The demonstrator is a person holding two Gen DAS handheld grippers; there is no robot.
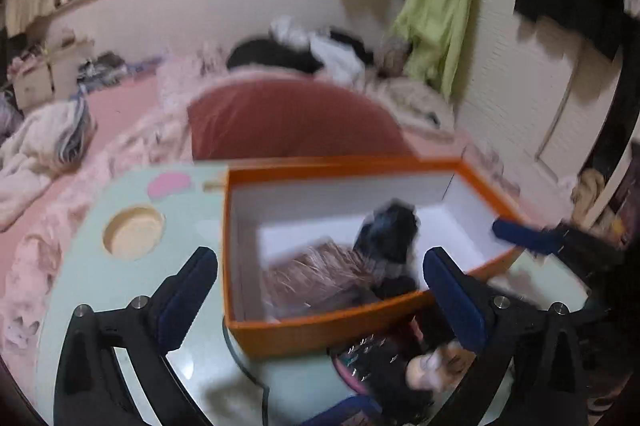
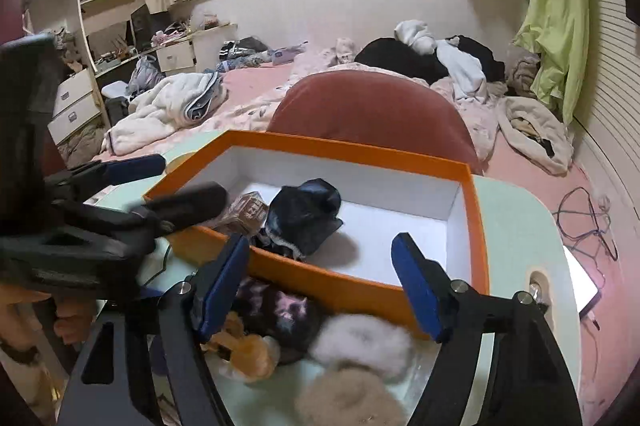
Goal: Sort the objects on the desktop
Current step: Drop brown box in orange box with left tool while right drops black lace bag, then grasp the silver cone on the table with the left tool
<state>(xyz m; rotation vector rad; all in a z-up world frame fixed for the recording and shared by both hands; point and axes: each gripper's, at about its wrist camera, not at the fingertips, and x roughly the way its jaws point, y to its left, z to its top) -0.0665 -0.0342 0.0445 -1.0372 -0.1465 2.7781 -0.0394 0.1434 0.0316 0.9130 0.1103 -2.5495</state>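
Left gripper [image 1: 320, 290] jaws spread wide, nothing between the pads. Right gripper [image 2: 320, 290] jaws released, also empty. Orange box [image 2: 476, 226] sits on the pale green bench [image 2: 520, 226]; inside it a crumpled black item [image 2: 308, 214] beside a brown packet [image 1: 316, 274] (left view blurred). Fluffy items [image 2: 360, 342] lie on the bench just before the box's near wall.

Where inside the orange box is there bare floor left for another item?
The orange box has bare white floor in its right half, between the black cloth bundle and the right wall. The left end is crowded: the bundle lies against a brown wrapped packet. The table's near edge, with fluffy pompoms, is cluttered too.
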